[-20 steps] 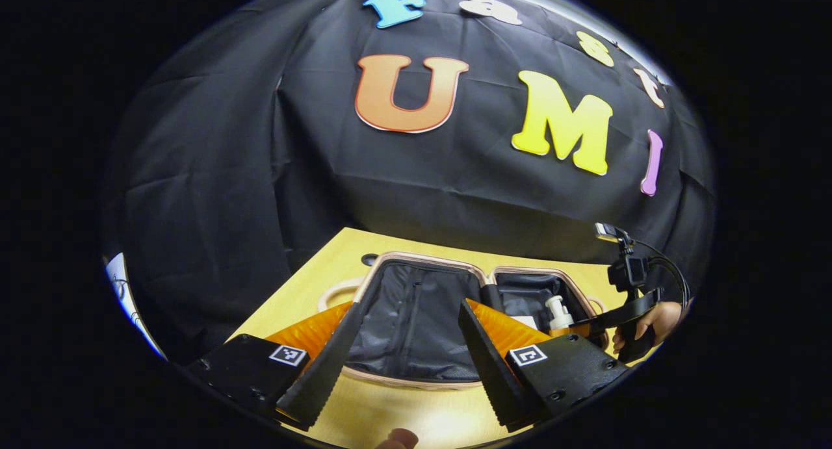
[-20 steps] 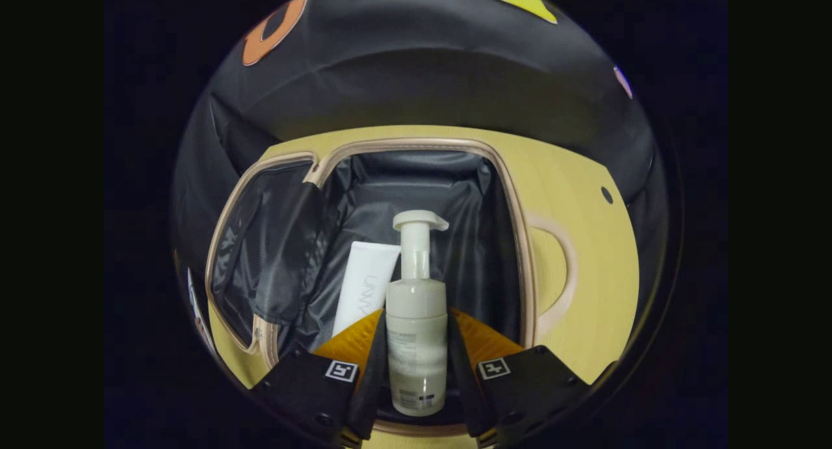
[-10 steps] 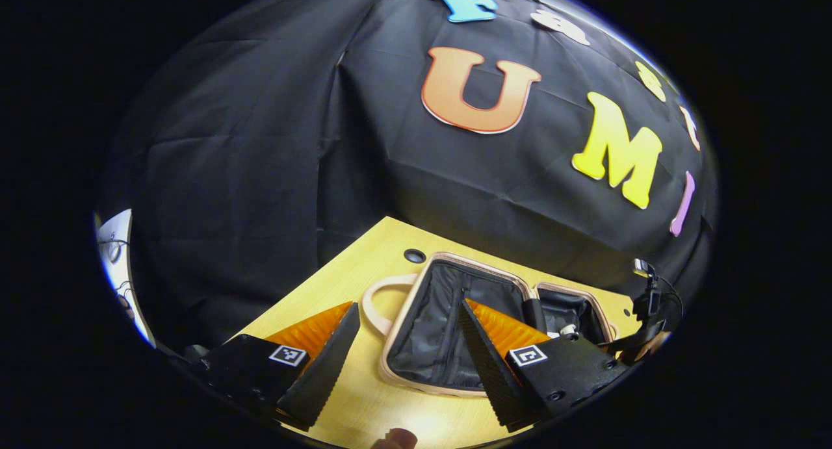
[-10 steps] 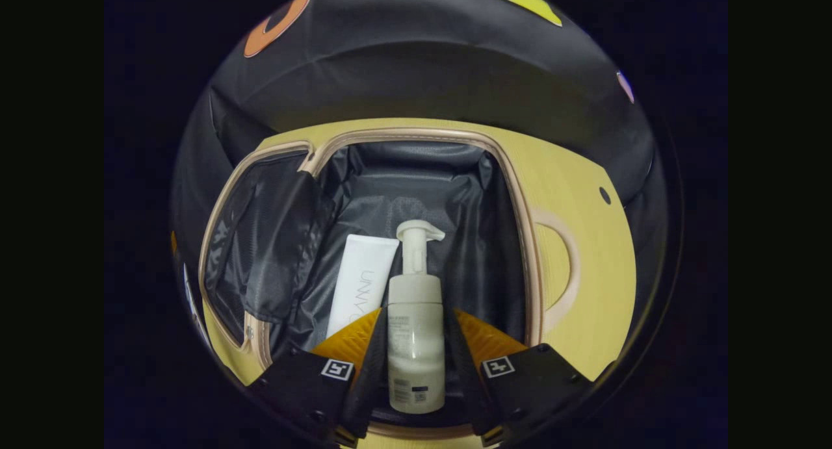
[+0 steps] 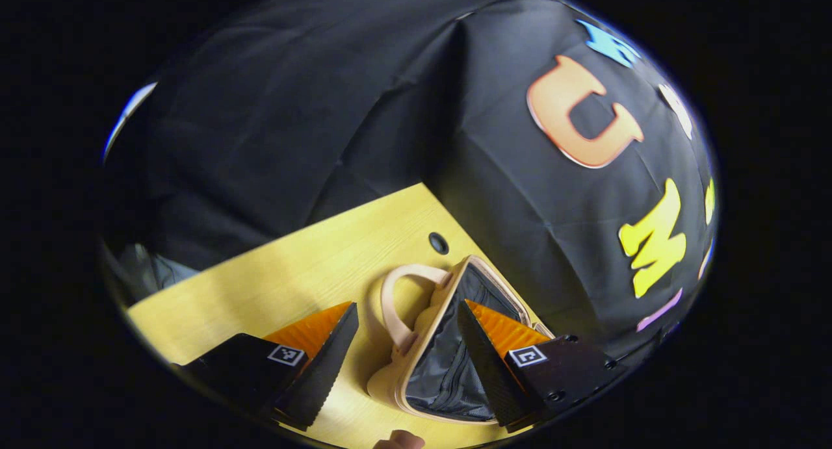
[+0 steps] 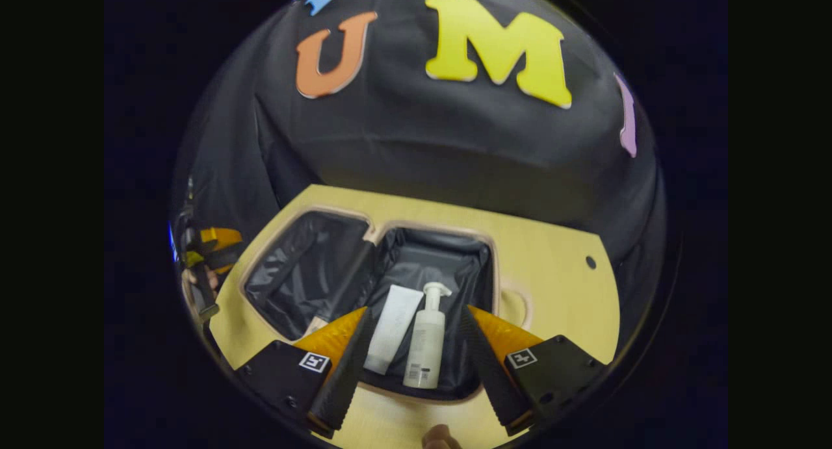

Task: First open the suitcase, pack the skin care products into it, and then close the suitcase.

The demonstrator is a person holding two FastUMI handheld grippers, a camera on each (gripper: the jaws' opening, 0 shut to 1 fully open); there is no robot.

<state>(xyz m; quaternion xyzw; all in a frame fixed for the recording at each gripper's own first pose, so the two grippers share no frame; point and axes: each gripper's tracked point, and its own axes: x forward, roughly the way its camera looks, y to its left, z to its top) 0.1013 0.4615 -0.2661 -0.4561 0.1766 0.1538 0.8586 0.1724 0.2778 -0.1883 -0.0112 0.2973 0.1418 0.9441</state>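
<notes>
Inside open beige black-lined suitcase, white pump bottle and white tube lie packed; your right gripper and left gripper gape empty, ready for closing.

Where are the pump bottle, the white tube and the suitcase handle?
pump bottle (image 6: 424, 348): right gripper view, on its body.
white tube (image 6: 394, 329): right gripper view, mid-length of the tube.
suitcase handle (image 5: 389, 299): left gripper view, on the loop's outer curve.

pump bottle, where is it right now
In the right gripper view the pump bottle lies in the right half of the open suitcase, beside the white tube on its left.
</notes>
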